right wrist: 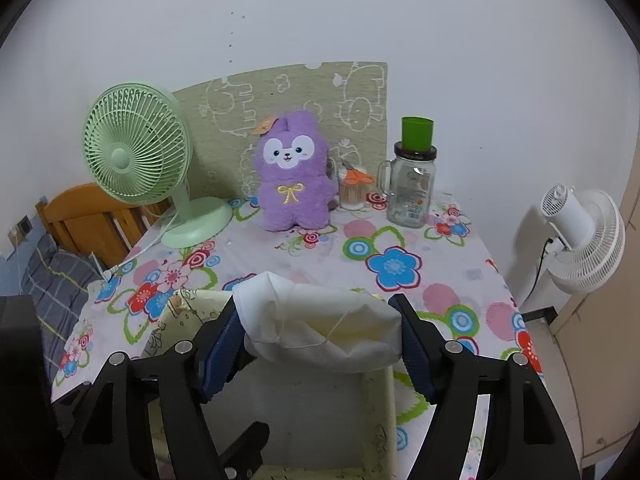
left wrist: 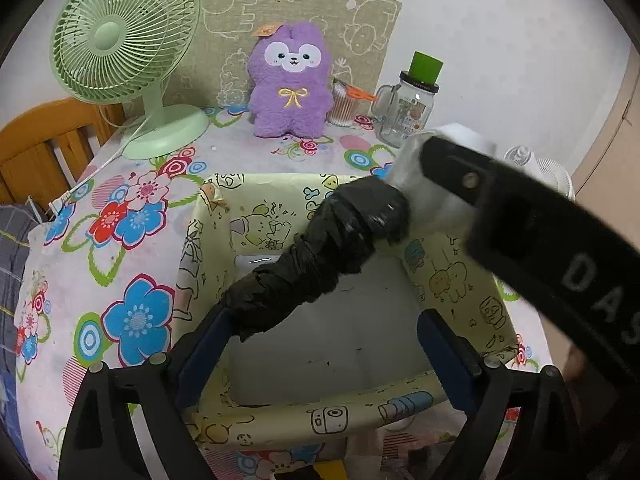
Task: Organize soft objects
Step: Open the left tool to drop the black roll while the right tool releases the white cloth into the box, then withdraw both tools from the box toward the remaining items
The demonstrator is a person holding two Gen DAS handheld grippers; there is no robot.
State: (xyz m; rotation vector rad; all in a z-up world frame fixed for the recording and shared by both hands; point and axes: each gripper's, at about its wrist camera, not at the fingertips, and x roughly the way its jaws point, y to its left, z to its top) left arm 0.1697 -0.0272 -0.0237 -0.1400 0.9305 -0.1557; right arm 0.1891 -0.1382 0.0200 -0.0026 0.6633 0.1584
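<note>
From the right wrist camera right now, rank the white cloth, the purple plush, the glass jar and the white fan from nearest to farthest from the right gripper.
1. White cloth: between the right gripper's fingers, over the box.
2. Purple plush and glass jar: both at the table's back edge, plush centre, jar to the right; too close to call.
3. White fan: off the table, far right; its depth is unclear.

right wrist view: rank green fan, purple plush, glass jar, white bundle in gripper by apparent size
1. white bundle, inflated by sitting nearest the camera
2. green fan
3. purple plush, near the fan's size, so ranks 2 and 3 are unsure
4. glass jar, smallest even counting the green cup on top
</note>
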